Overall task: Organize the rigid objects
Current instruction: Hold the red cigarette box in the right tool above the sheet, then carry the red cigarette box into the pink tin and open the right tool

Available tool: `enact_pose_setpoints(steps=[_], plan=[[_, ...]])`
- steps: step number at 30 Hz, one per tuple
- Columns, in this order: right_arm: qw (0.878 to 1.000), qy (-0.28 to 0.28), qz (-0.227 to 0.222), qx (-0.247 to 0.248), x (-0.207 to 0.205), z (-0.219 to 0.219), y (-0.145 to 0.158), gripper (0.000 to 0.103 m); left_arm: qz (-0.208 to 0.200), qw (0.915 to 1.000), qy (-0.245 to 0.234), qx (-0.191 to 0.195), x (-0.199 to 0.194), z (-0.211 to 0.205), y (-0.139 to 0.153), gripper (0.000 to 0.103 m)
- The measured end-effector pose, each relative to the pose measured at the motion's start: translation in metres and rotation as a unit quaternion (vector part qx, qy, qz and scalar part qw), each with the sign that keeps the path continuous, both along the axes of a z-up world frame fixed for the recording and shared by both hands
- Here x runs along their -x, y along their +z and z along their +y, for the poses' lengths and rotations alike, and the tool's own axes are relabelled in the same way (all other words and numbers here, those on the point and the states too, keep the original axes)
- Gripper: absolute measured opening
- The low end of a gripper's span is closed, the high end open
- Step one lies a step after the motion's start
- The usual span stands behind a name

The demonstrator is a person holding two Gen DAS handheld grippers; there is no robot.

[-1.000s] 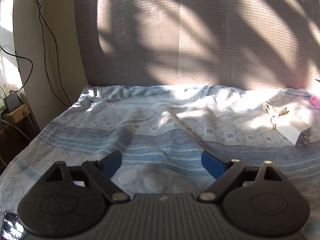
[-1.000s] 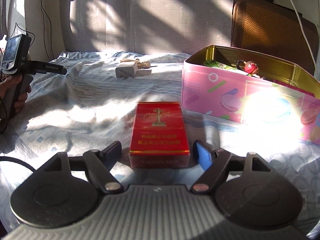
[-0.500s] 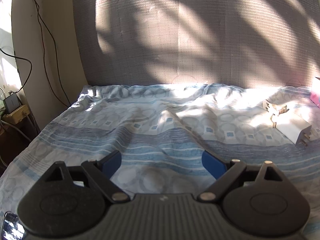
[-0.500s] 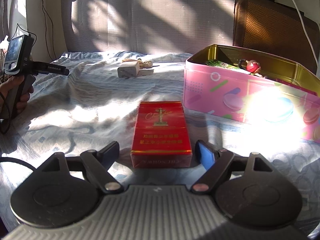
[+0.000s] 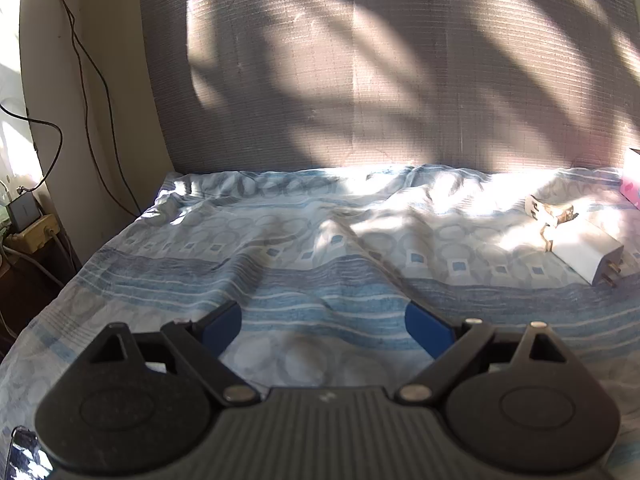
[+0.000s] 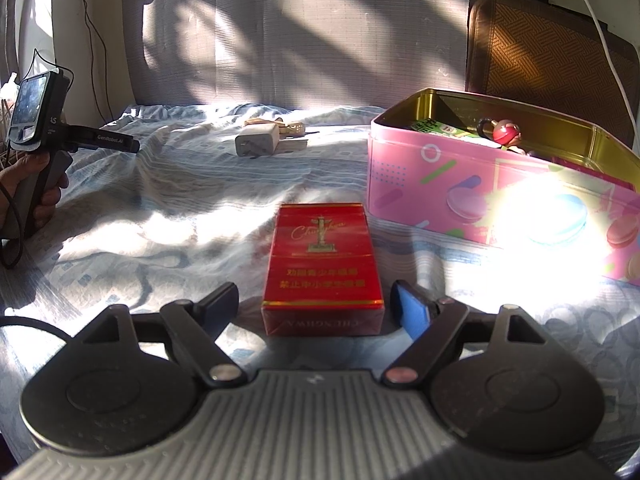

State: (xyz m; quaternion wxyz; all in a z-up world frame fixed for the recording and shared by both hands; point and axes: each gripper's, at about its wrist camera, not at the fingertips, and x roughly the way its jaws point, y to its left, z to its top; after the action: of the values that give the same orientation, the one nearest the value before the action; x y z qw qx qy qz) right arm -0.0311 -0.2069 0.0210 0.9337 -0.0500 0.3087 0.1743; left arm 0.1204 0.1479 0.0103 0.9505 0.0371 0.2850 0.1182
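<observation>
A red cigarette pack [image 6: 322, 264] lies flat on the bedsheet. Its near end sits between the fingers of my right gripper [image 6: 314, 302], which is open with a gap on both sides of the pack. To the right stands an open pink tin [image 6: 460, 200] holding a green packet [image 6: 436, 128] and a red ball charm [image 6: 505, 131]. A white charger [image 6: 258, 140] and a small beige piece [image 6: 294, 126] lie farther back. My left gripper [image 5: 324, 322] is open over bare sheet, and the charger [image 5: 586, 254] lies to its right.
The blue patterned sheet [image 5: 280, 264] is wrinkled, with a raised fold down the middle. A grey headboard [image 5: 360, 80] closes the back. Cables and a small box [image 5: 24, 212] sit off the left edge. A brown woven cushion [image 6: 540, 52] stands behind the tin. A hand [image 6: 36, 184] holds the left gripper's handle.
The right gripper's fingers have spread slightly wider around the red pack. The left gripper and the objects have stayed put.
</observation>
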Motion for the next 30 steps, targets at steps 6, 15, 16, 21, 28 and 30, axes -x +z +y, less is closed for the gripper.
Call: enact_pose_setpoints(steps=[6, 15, 16, 21, 28, 30], plan=[[1.0, -0.001, -0.001, -0.004, 0.0, -0.002, 0.0, 0.085, 0.004, 1.0, -0.001, -0.005, -0.001, -0.001, -0.001, 0.092], [1.0, -0.002, 0.0, -0.015, 0.001, -0.005, 0.001, 0.085, 0.015, 0.9997, -0.002, -0.021, -0.005, -0.005, -0.002, 0.093], [1.0, -0.002, 0.0, -0.015, 0.001, -0.005, 0.001, 0.085, 0.018, 0.9995, -0.003, -0.026, -0.006, -0.006, -0.002, 0.093], [1.0, -0.004, 0.0, -0.018, 0.001, -0.006, 0.001, 0.085, 0.025, 0.999, -0.007, -0.036, -0.007, -0.01, -0.003, 0.093], [1.0, -0.002, -0.001, 0.0, 0.001, -0.001, 0.0, 0.086, 0.044, 0.9902, -0.071, 0.112, 0.001, -0.029, 0.002, 0.091], [1.0, -0.002, -0.001, 0.002, 0.001, -0.001, 0.0, 0.086, 0.046, 0.9811, -0.123, 0.143, 0.009, -0.058, 0.005, 0.091]])
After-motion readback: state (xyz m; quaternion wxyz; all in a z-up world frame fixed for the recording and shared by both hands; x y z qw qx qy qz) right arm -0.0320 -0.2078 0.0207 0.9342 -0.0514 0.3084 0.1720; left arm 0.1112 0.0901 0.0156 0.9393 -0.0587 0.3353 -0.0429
